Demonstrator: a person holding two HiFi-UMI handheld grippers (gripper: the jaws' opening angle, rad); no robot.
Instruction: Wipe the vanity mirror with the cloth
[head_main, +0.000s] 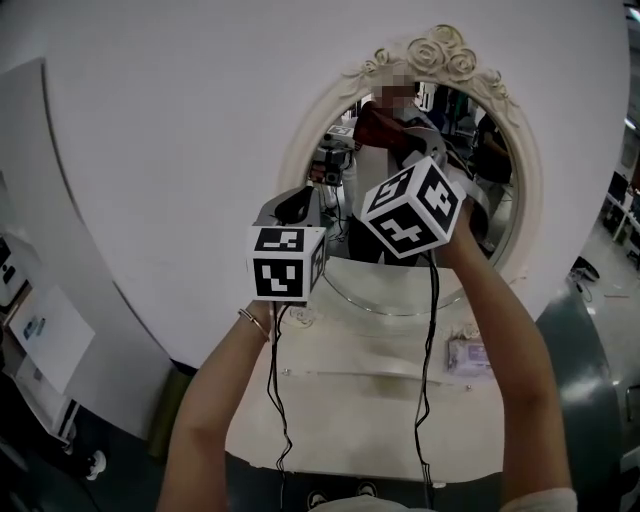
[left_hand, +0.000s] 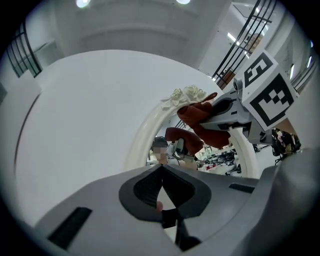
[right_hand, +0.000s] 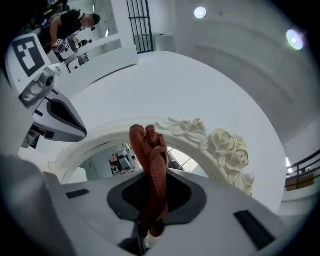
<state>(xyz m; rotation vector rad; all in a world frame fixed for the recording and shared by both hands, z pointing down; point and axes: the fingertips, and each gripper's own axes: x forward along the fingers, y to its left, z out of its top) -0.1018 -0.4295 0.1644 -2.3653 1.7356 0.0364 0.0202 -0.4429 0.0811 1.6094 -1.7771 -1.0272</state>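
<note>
**Right gripper had the cloth up at the mirror's top**

Right gripper (right_hand: 152, 195) was clamped on the red cloth (right_hand: 150, 155), its 2 jaws pinching the lower end, and the rest stood up in a twisted bundle along the jaw line. That long axis ran upward, toward the carved roses (right_hand: 225, 145) on the frame (right_hand: 85, 145). The mirror (right_hand: 115, 160) lay straight ahead of the tip, its glass spreading down and away from there. From the left gripper view the cloth (left_hand: 200, 117) sat right by its own red reflection, very close to the glass, though actual contact couldn't be confirmed.

Left gripper (left_hand: 161, 192) had its jaws together on nothing and hung lower and further back. In the head view it (head_main: 295, 205) sat level with the mirror's (head_main: 500, 180) lower left edge, while the right one (head_main: 400, 140) was high on the glass. So the right side was the nearer, and the stroke looked set to run downward from the top.
</note>
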